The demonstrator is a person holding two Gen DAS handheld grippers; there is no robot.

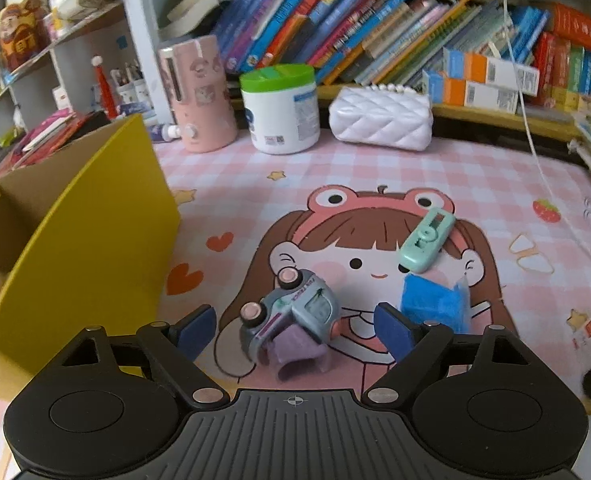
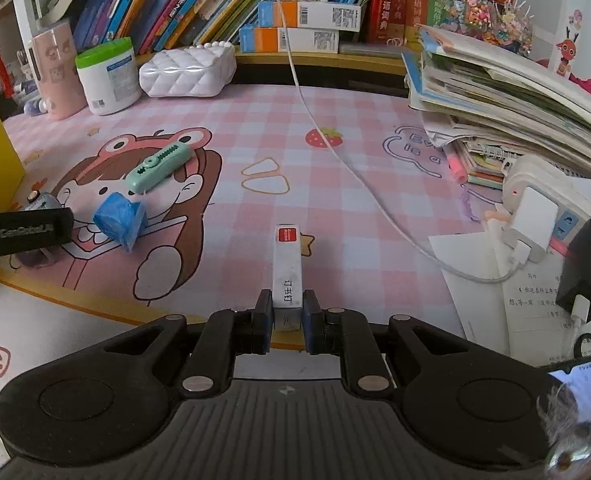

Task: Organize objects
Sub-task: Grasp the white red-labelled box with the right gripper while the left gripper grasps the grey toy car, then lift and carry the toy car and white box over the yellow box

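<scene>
A small grey toy car [image 1: 291,312] lies tipped on its side on the pink cartoon mat [image 1: 335,176], its wheels up and to the left. It sits between the blue pads of my left gripper [image 1: 295,330], which is open with gaps on both sides. A blue folded pack [image 1: 435,304] and a mint-green correction-tape case [image 1: 427,240] lie just right of it. My right gripper [image 2: 288,316] is shut on a narrow white box with a red label [image 2: 287,268], held above the mat. The left gripper's body [image 2: 23,232] shows at the far left of the right wrist view.
An open yellow cardboard box [image 1: 87,248] stands at the left. At the back are a pink canister [image 1: 199,96], a white tub with a green lid [image 1: 281,108] and a white quilted pouch [image 1: 381,118] under full bookshelves. A white cable [image 2: 335,148], stacked books [image 2: 495,92] and a power strip [image 2: 547,208] crowd the right.
</scene>
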